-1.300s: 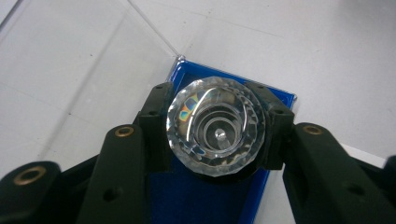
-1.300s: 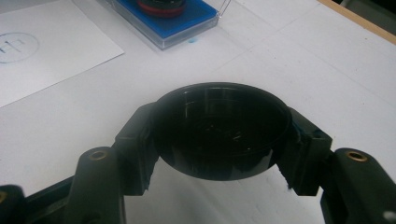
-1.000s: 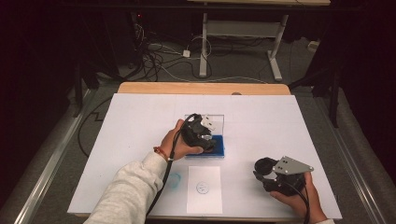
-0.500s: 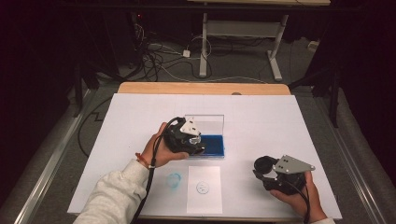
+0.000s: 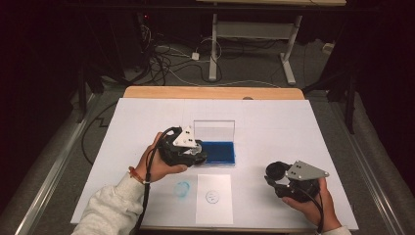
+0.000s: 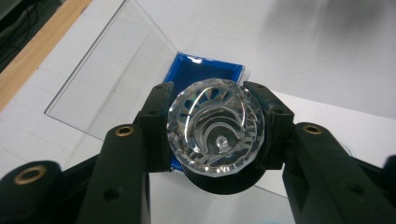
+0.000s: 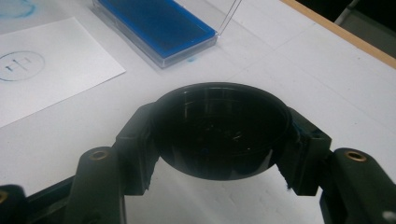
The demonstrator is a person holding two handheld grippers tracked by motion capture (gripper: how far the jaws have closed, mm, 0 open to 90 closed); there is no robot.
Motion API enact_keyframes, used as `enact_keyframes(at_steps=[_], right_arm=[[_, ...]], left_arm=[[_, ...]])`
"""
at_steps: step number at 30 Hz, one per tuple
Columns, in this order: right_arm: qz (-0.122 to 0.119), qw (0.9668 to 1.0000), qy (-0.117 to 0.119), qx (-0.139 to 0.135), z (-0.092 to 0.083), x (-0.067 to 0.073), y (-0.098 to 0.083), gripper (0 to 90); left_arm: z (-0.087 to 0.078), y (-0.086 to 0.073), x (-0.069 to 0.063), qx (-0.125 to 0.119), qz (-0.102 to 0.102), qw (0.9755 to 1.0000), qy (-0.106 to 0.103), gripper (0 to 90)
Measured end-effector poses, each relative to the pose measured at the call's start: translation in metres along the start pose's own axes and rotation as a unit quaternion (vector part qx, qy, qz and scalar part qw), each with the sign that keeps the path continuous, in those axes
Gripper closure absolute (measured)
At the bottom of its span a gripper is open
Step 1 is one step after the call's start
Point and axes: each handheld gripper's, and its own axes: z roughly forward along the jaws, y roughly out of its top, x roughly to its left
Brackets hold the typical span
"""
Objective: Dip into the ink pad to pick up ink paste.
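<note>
- Left claw [image 6: 215, 135] is clenched on a clear faceted stamp [image 6: 215, 132], round, with curved ridges inside.
- Right claw [image 7: 219, 140] grips a round black cap [image 7: 219, 130].

My right gripper [image 7: 219, 140] has its two black jaws clamped on a round black cap [image 7: 219, 128], one pad against each side of its rim, with the open hollow facing up toward me. Beyond it, on the white table cover [image 7: 327, 79], lies a blue ink pad [image 7: 156, 25] in a clear case, its transparent lid [image 7: 231, 14] standing up at the far edge. To the left lies a white paper sheet [image 7: 56, 88] bearing a faint blue round stamp mark [image 7: 21, 65]. A blue smudge [image 7: 16, 7] shows at the top left corner.
</note>
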Motion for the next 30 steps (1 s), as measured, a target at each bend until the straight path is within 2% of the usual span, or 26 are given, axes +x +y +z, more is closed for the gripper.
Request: enact_keyframes(at_steps=[7, 19, 25, 27, 30], right_arm=[[-0.002, 1.0000, 0.000, -0.002, 0.000, 0.000, 0.001, 39.0], [-0.002, 1.0000, 0.005, 0.002, 0.004, 0.001, 0.002, 39.0], [0.000, 1.0000, 0.005, 0.003, 0.004, 0.001, 0.003, 38.9], [-0.001, 1.0000, 0.005, 0.004, 0.004, 0.001, 0.003, 39.0], [-0.002, 1.0000, 0.001, 0.005, 0.004, 0.001, 0.004, 39.0]], left_arm=[[-0.006, -0.007, -0.003, -0.002, 0.009, 1.0000, 0.000, 54.8], [-0.014, -0.017, -0.013, -0.007, 0.005, 1.0000, 0.001, 54.8], [-0.020, -0.019, -0.022, -0.020, 0.003, 0.9998, -0.001, 54.8], [-0.022, -0.020, -0.026, -0.021, 0.011, 0.9997, 0.001, 54.8], [-0.025, -0.021, -0.030, -0.025, 0.008, 0.9996, -0.006, 54.8]])
